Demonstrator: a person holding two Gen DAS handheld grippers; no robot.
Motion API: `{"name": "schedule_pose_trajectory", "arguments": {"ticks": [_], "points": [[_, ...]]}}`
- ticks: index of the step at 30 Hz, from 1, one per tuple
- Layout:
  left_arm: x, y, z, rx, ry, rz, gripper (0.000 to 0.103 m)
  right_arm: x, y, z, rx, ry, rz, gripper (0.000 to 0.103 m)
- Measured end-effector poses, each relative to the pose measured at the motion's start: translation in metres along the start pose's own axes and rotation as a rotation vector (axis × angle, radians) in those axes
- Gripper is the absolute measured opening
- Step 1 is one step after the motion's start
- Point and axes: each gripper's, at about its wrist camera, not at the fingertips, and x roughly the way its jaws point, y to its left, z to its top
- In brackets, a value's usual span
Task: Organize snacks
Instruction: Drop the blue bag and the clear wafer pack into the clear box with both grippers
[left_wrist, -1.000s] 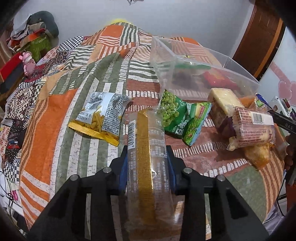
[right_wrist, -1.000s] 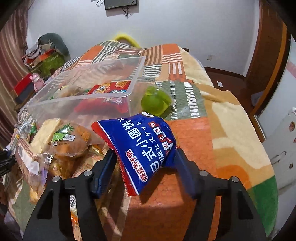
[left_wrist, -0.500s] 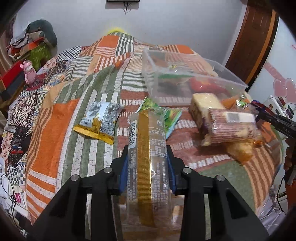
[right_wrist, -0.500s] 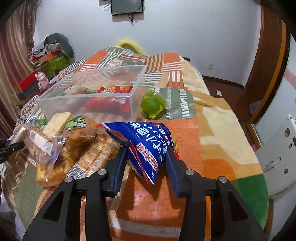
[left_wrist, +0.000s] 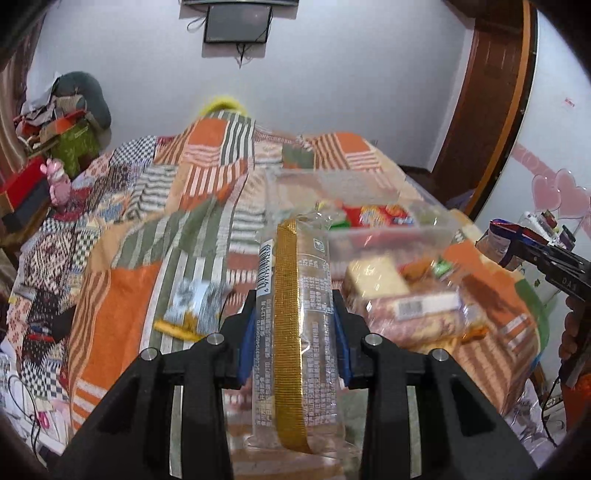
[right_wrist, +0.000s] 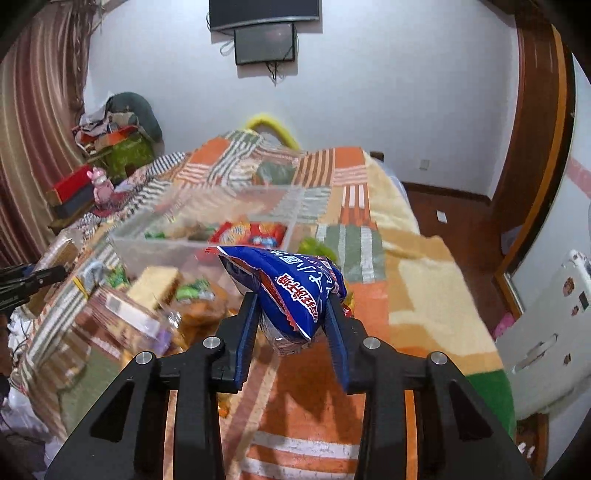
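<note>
My left gripper (left_wrist: 294, 317) is shut on a long clear biscuit pack with a gold stripe (left_wrist: 291, 280), held up off the bed. In the right wrist view my right gripper (right_wrist: 291, 306) pinches a blue snack bag (right_wrist: 284, 273); its jaws are closing and the pads press the bag's sides. Beyond both stands a clear plastic bin (left_wrist: 388, 236) with red and green packets inside, seen again as the bin (right_wrist: 177, 247). A pile of wrapped snacks (left_wrist: 406, 306) lies in front of it. The right gripper (left_wrist: 517, 240) also shows at the far right, in a hand.
A yellow and silver chip bag (left_wrist: 188, 306) lies on the patchwork bedspread (left_wrist: 122, 295) left of my left gripper. A green object (right_wrist: 314, 247) sits beside the bin's right end. Clutter and boxes stand at the far left, a door and cabinet to the right.
Both grippers have risen with their packs, so the bed looks lower and farther. The right jaws have narrowed onto the blue bag. The left grip is unchanged.
</note>
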Motion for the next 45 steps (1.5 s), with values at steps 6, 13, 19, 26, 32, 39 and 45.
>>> {"name": "schedule_pose_trajectory", "arguments": {"ticks": [6,13,19,26,32,39,45], "points": [[0.005,-0.013,0.03,0.024,-0.044,-0.023,0.035,-0.003,0.012,0.02,-0.022,-0.064,0.019,0.033],[0.027,-0.023,0.059,0.036,-0.065,-0.042,0.035,0.014,0.033,0.04,-0.045,-0.098,0.06,0.033],[0.054,-0.022,0.076,0.024,-0.053,-0.047,0.035,0.037,0.05,0.055,-0.078,-0.098,0.083,0.033],[0.089,-0.012,0.089,-0.002,-0.016,-0.041,0.035,0.076,0.061,0.065,-0.103,-0.046,0.11,0.033],[0.115,-0.01,0.092,0.013,0.022,-0.02,0.035,0.102,0.07,0.066,-0.156,0.018,0.107,0.033],[0.134,-0.008,0.094,0.019,0.053,-0.008,0.036,0.124,0.072,0.068,-0.17,0.09,0.132,0.033],[0.131,-0.012,0.094,0.04,0.024,0.012,0.036,0.13,0.072,0.064,-0.169,0.152,0.158,0.038]]}}
